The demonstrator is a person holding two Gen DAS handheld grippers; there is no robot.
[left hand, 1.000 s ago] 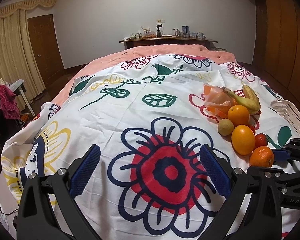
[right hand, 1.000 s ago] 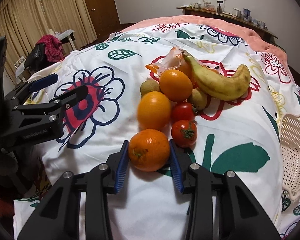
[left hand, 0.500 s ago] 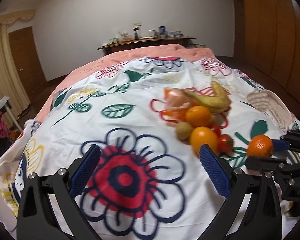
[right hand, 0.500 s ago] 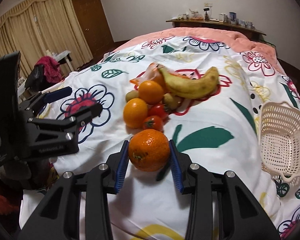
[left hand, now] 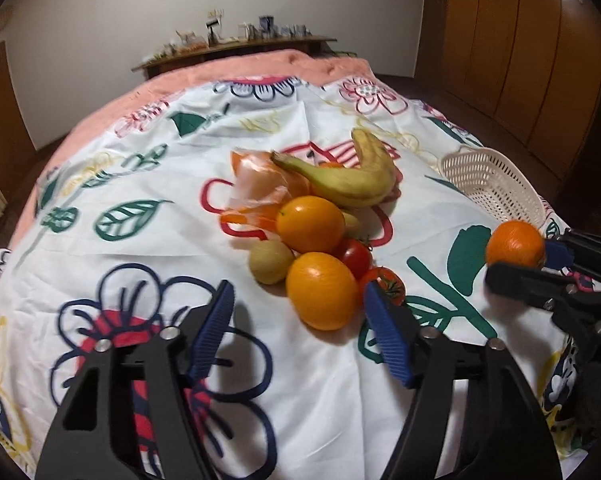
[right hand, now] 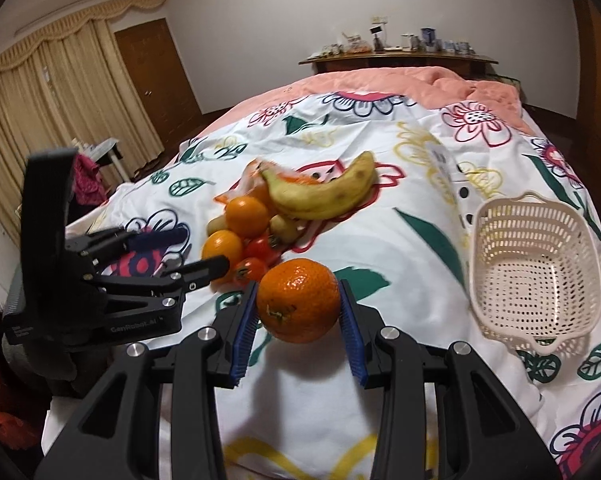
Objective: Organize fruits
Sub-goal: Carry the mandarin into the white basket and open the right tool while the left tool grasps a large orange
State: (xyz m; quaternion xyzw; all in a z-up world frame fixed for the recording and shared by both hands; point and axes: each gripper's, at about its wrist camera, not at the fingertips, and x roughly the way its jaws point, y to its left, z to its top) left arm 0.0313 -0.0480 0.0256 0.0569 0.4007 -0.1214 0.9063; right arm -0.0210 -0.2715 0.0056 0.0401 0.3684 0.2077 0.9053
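My right gripper is shut on an orange tangerine and holds it above the bed; it also shows in the left wrist view. The cream plastic basket lies empty to its right. A fruit pile sits on the flowered sheet: a banana, two oranges, a kiwi, two tomatoes and an orange plastic bag. My left gripper is open and empty, just short of the near orange.
The flowered sheet covers a bed with a pink blanket at the far end. A wooden shelf with small items stands against the back wall. Curtains and a door are at the left, wooden wardrobes at the right.
My right gripper lifted the tangerine off the sheet and carried it back and right, away from the pile. My left gripper swung right and closer to the fruit pile.
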